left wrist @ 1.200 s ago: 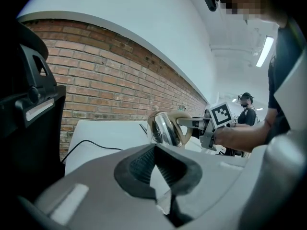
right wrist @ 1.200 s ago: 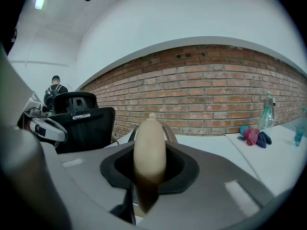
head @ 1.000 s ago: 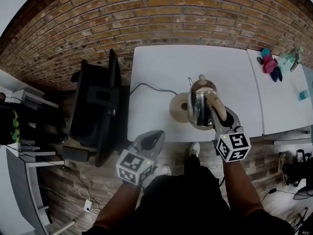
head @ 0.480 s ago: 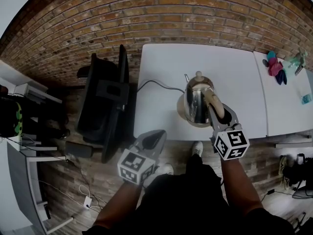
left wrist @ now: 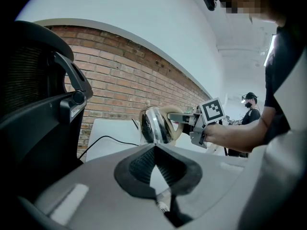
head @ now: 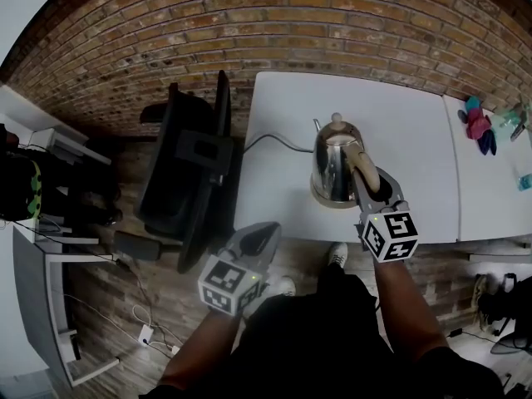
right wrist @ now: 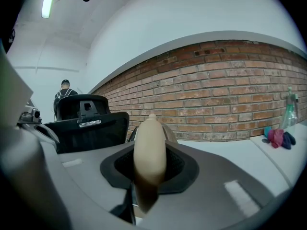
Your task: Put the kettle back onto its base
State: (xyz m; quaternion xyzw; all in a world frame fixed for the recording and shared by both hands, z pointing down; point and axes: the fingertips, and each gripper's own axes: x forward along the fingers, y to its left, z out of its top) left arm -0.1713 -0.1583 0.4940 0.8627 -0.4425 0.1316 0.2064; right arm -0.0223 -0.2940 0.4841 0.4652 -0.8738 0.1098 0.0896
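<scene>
A shiny steel kettle [head: 335, 158] with a beige handle [head: 364, 169] stands upright over its round beige base [head: 319, 196] near the front edge of the white table [head: 399, 115]. Only a sliver of the base shows under it, and I cannot tell whether the kettle rests on it. My right gripper [head: 370, 181] is shut on the handle [right wrist: 149, 147], which fills the space between its jaws. My left gripper [head: 259, 235] hangs below the table's front edge, shut on nothing. From the left gripper view the kettle [left wrist: 156, 124] appears ahead, with the right gripper [left wrist: 184, 117] behind it.
A black power cord [head: 270, 140] runs from the base off the table's left edge. A black office chair [head: 187, 160] stands close to the table's left. A second white table at the right holds pink and blue cloths [head: 480, 127] and a bottle [head: 509, 110]. A brick wall [head: 274, 32] is behind.
The right gripper has carried the kettle leftward, from beside the base to directly over it. The left gripper has stayed where it was.
</scene>
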